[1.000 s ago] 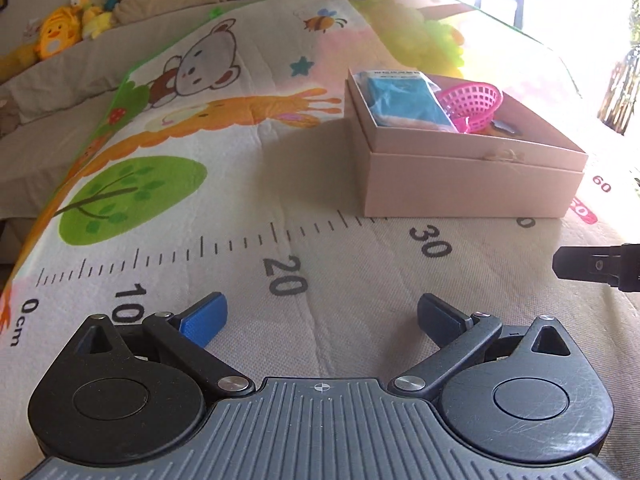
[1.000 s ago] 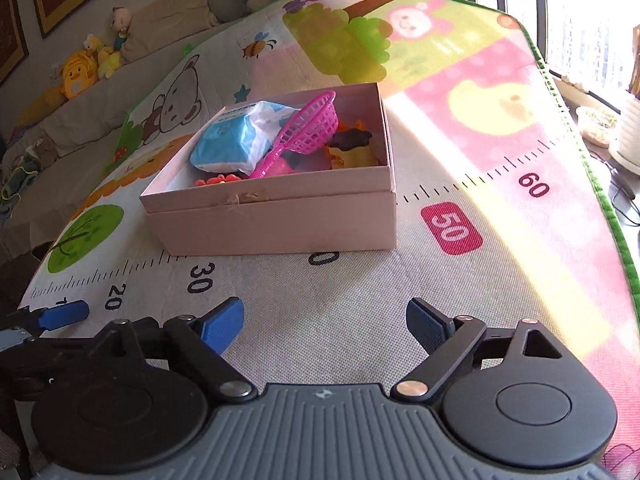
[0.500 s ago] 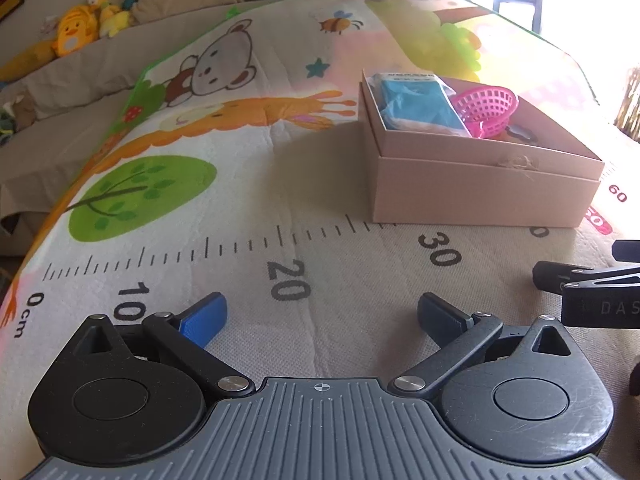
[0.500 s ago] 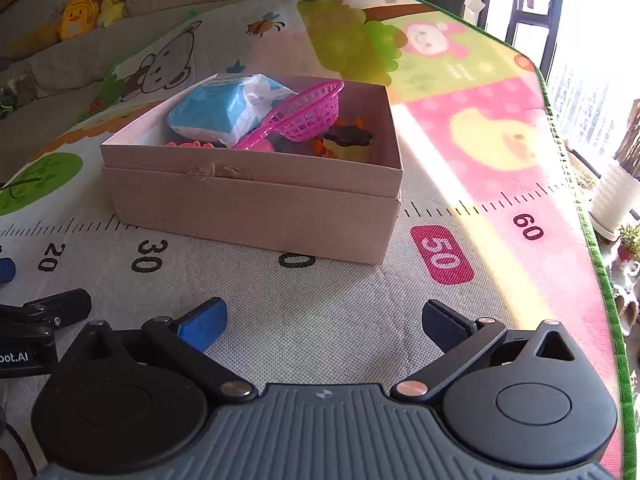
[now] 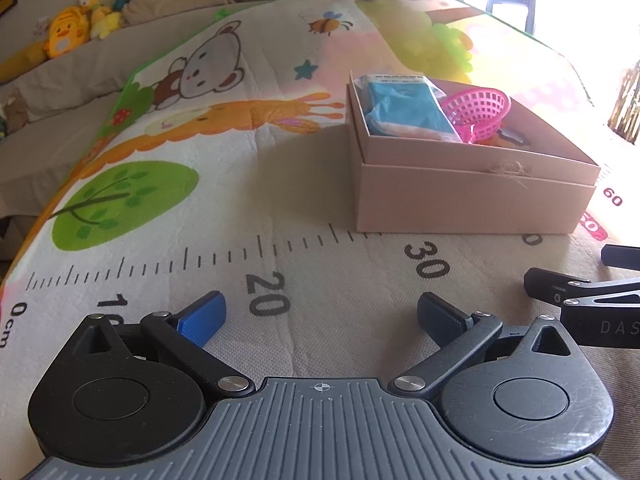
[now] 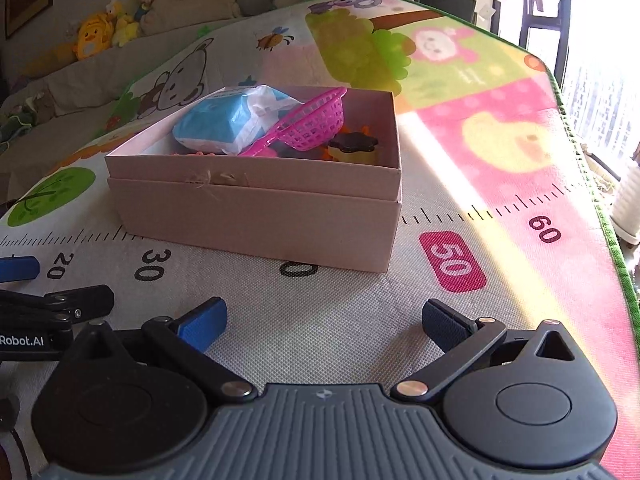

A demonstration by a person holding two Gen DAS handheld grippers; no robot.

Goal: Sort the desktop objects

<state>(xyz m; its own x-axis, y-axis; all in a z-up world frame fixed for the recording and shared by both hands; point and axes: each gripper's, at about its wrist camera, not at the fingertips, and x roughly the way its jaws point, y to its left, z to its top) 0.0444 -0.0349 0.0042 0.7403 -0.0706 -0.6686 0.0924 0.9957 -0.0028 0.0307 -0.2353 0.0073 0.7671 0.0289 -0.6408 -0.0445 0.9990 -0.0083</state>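
A cartoon-printed play mat [image 6: 460, 168] with a ruler strip carries an open pink cardboard box [image 6: 260, 216] holding a blue packet [image 6: 224, 124] and pink plastic basket [image 6: 316, 120]. Near it, left gripper [image 5: 320, 314] and right gripper [image 6: 324, 320] both gape empty.

Daylight pours in from the window [image 6: 600, 92] on the far right, and it's totally blown out to white in both views. A bright sun stripe runs across the play mat [image 6: 500, 208] on the right, washing out its colours there. The pink box [image 5: 460, 196] throws a soft shadow to its left in the left wrist view. The far-left sofa [image 5: 60, 92] sits dimmer. Heavy fisheye bend curves the mat's edges, but everything's sharp, no motion blur.
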